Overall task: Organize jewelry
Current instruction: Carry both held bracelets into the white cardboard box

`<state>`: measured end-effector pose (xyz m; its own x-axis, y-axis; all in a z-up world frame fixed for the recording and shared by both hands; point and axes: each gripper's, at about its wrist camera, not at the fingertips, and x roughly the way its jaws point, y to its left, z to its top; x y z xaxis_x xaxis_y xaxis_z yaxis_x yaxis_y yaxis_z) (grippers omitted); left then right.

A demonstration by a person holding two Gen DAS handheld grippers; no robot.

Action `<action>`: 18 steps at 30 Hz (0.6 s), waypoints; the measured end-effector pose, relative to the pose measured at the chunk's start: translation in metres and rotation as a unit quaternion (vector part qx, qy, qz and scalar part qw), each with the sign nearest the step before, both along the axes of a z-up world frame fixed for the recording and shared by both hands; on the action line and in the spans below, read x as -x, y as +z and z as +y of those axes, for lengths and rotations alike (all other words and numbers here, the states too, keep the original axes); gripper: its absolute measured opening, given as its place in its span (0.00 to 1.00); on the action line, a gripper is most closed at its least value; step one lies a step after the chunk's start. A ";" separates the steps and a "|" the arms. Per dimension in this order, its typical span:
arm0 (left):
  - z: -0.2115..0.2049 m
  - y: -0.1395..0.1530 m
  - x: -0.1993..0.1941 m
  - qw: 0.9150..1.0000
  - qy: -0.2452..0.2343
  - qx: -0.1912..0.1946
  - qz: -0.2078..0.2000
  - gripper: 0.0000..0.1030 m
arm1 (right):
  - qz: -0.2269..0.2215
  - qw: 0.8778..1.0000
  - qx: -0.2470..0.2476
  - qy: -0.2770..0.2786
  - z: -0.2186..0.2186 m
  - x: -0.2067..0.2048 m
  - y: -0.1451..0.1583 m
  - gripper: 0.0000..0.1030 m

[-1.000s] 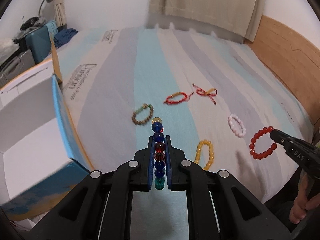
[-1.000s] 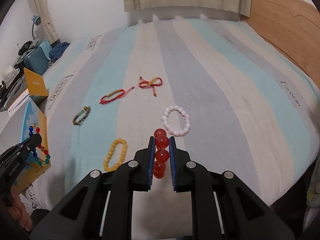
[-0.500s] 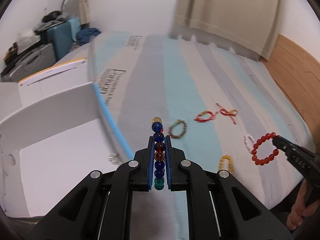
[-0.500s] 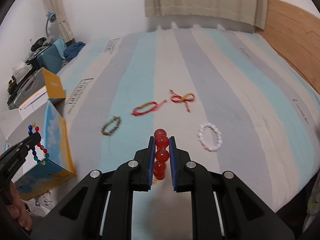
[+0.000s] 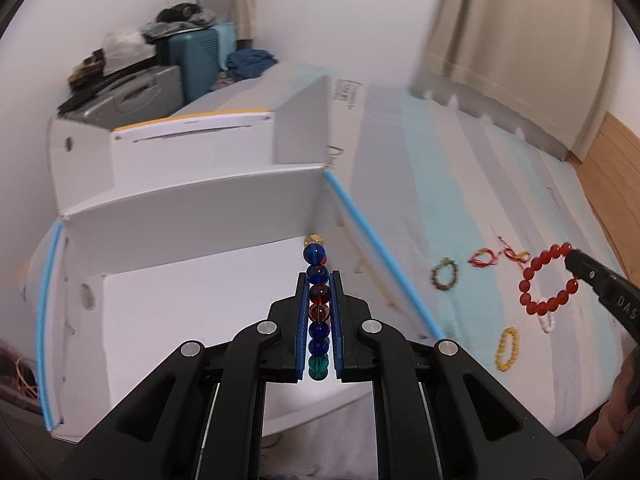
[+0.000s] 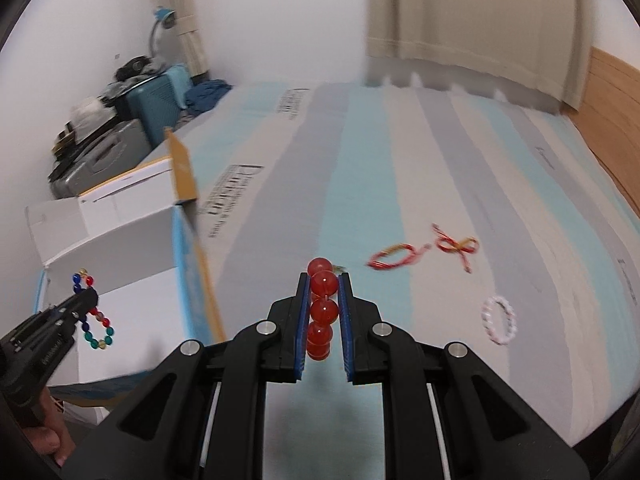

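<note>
My left gripper (image 5: 319, 280) is shut on a multicoloured bead bracelet (image 5: 318, 300) and holds it over the open white box (image 5: 192, 304); the bracelet also shows hanging in the right wrist view (image 6: 94, 320). My right gripper (image 6: 324, 280) is shut on a red bead bracelet (image 6: 322, 308), held above the striped bed (image 6: 460, 184); it shows as a ring in the left wrist view (image 5: 548, 280). On the bed lie a red cord bracelet (image 6: 394, 260), a red-and-gold knot (image 6: 456, 246), a white-pink bead bracelet (image 6: 498, 320), a brown-green bracelet (image 5: 444, 274) and a yellow bracelet (image 5: 506, 348).
The box has blue-edged walls (image 5: 380, 256) and an orange flap (image 6: 182, 172), standing at the bed's left edge. Suitcases and clutter (image 6: 120, 120) lie beyond it by the wall. A wooden headboard (image 6: 612, 92) runs along the right. A curtain (image 6: 460, 12) hangs behind.
My left gripper has swung left with the multicoloured bracelet, from over the bed to over the open box. My right gripper has turned left, carrying the red bracelet towards the box.
</note>
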<state>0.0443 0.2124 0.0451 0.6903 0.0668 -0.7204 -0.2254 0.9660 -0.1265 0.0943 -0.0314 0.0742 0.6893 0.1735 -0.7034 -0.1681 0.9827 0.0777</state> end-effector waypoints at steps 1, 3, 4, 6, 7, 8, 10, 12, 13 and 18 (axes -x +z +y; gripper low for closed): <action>0.006 -0.001 0.003 1.000 0.005 -0.002 0.002 0.08 | -0.002 1.000 0.002 0.008 0.011 0.001 0.002 0.13; 0.021 -0.003 0.007 1.000 0.018 -0.002 0.004 0.08 | -0.005 1.000 0.002 0.023 0.031 0.002 0.004 0.13; 0.026 -0.004 0.009 1.000 0.023 -0.002 0.006 0.08 | -0.005 1.000 0.003 0.029 0.038 0.003 0.005 0.13; 0.040 -0.005 0.014 0.999 0.033 -0.002 0.008 0.08 | -0.006 0.999 0.004 0.043 0.055 0.005 0.006 0.13; 0.046 -0.006 0.018 0.999 0.038 -0.002 0.010 0.08 | -0.006 0.999 0.005 0.052 0.067 0.006 0.006 0.13; 0.051 -0.008 0.019 0.999 0.042 -0.002 0.011 0.08 | -0.006 0.998 0.006 0.058 0.074 0.007 0.006 0.13; 0.063 -0.011 0.024 0.999 0.051 -0.001 0.016 0.08 | -0.004 0.997 0.007 0.074 0.093 0.008 0.006 0.13; 0.073 -0.015 0.027 0.998 0.060 0.000 0.021 0.08 | -0.001 0.996 0.010 0.086 0.108 0.009 0.004 0.13; 0.077 -0.017 0.028 0.998 0.064 0.000 0.024 0.08 | 0.002 0.996 0.010 0.093 0.117 0.009 0.002 0.12; 0.094 -0.028 0.033 0.996 0.076 0.002 0.038 0.08 | 0.018 0.992 0.015 0.122 0.152 0.009 -0.012 0.12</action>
<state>0.0115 0.3061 0.0167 0.6155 0.1637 -0.7709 -0.3790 0.9192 -0.1074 0.0854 0.1205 0.0626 0.6046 0.3108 -0.7334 -0.3982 0.9153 0.0596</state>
